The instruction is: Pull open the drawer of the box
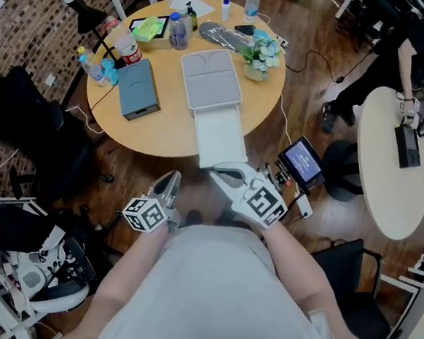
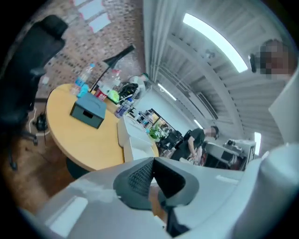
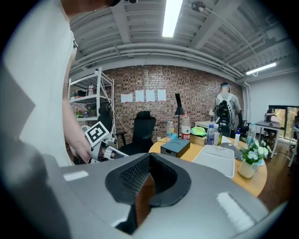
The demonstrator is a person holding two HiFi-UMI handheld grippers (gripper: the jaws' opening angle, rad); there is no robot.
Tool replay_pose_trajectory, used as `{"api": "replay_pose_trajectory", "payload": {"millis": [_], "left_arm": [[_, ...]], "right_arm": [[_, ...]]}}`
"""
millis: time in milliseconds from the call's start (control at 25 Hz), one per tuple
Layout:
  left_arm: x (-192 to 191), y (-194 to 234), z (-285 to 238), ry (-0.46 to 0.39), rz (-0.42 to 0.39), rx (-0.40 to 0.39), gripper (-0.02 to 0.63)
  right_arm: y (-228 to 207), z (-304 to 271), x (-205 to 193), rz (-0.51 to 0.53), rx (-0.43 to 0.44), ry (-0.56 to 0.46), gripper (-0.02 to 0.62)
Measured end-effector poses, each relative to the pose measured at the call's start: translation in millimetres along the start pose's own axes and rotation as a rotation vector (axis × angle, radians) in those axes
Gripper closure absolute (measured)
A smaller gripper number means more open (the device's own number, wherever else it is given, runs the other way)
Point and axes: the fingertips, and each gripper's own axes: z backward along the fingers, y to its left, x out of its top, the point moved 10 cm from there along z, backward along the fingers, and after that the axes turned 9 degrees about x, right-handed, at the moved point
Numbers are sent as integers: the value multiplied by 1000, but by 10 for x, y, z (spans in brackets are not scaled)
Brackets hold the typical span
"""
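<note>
A flat white box [image 1: 211,79] lies on the round wooden table [image 1: 164,128]. Its drawer [image 1: 220,136] stands pulled out toward me, reaching over the table's near edge. My right gripper [image 1: 217,173] is shut and empty, its tips just before the drawer's near end, apart from it in the right gripper view. My left gripper [image 1: 172,178] hangs lower left of the drawer, off the table, shut with nothing between its pads. In the left gripper view the jaws [image 2: 153,159] meet below the box [image 2: 135,140]. The right gripper [image 3: 150,156] looks past the left gripper [image 3: 100,140] toward the box [image 3: 216,159].
A teal box [image 1: 138,88] lies left of the white one. Bottles [image 1: 178,31], a flower vase [image 1: 257,65] and small items crowd the table's far side. Black chairs [image 1: 25,125] stand left, a small screen [image 1: 302,161] right. A person [image 1: 415,49] sits at another table [image 1: 386,179].
</note>
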Motion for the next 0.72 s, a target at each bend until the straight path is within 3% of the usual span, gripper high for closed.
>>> {"api": "replay_pose_trajectory", "payload": {"millis": [160,400,520,720], "left_arm": [[248,-125,143,37,-274,-42,603],[492,-436,219,69,-523,-151,603],[524,-554,226,87,-601,-192,603],[489,-622,283,98,-609,-239,603]], "right_arm": [[225,-14,72,-22,-70,-32,591],[425,-30,110,-49,-133,-43,591],[524,-36,128,-53,-162,-49,591],[748,-53,93,-77,-203,-52,591]]}}
